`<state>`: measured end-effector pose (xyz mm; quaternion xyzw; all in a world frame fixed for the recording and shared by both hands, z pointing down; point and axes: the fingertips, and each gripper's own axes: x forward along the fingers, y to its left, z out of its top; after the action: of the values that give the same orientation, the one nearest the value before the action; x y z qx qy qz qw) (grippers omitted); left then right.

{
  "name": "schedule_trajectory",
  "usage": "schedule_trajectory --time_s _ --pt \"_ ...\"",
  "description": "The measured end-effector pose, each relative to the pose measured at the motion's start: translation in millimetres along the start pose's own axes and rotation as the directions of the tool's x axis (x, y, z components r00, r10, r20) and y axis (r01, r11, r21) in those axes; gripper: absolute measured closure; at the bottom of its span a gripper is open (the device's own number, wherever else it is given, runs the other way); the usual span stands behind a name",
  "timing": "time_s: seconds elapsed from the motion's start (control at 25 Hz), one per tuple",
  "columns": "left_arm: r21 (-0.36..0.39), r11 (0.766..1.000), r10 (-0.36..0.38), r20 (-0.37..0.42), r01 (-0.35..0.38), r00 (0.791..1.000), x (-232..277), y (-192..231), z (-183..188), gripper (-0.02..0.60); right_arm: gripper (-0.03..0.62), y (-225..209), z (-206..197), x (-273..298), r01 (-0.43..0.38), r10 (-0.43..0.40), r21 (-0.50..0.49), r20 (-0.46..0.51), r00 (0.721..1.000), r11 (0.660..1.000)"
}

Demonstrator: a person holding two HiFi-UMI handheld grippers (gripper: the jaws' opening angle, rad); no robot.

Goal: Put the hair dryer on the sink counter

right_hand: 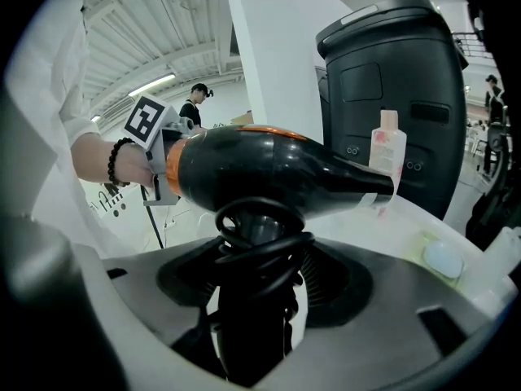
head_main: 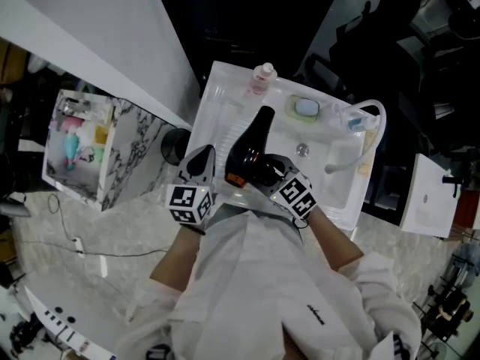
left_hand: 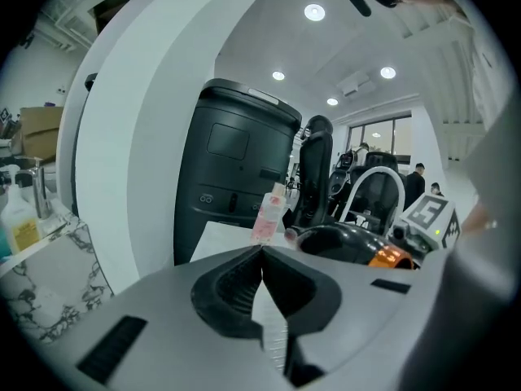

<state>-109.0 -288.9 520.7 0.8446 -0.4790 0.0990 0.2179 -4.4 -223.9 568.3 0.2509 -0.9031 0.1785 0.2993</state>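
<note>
- Sink counter (head_main: 214, 100): a white slab with the basin to its right. The bare flat strip along its left edge looks like the best landing place.
- Hair dryer (head_main: 251, 145): black, with an orange band at the rear. It is carried over the near-left part of the counter, barrel roughly level and nozzle toward the far edge. It does not appear to rest on the surface yet.
- Right gripper (right_hand: 259, 247): its jaws are clamped on the dryer's cord-wrapped handle. For a clean placement, lower it until the barrel lies on the flat strip, and release only once the weight is borne there.
- Left gripper (left_hand: 262, 255): jaws together with nothing between them, just left of the dryer at the near edge. It is best kept out of the descent.
- Pink bottle (head_main: 262, 77): upright at the far edge, ahead of the nozzle, so stop short of it.
- Blue soap (head_main: 306, 109): at the basin's far rim, apparently out of the dryer's path.
</note>
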Motion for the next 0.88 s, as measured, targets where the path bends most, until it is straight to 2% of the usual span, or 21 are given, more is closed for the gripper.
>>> schedule_trajectory --time_s 0.32,0.88 --pt "-0.013 1.000 -0.017 -0.042 0.017 0.999 23.1 11.1 -18.1 0.554 0.293 -13.2 -8.3 22.6 -0.005 0.006 0.020 -0.029 1.000 1.000" --pt "-0.040 0.999 -0.024 -0.047 0.022 0.999 39.6 25.6 -36.9 0.554 0.293 -26.6 -28.2 57.8 -0.039 0.041 0.022 -0.090 0.995 0.999"
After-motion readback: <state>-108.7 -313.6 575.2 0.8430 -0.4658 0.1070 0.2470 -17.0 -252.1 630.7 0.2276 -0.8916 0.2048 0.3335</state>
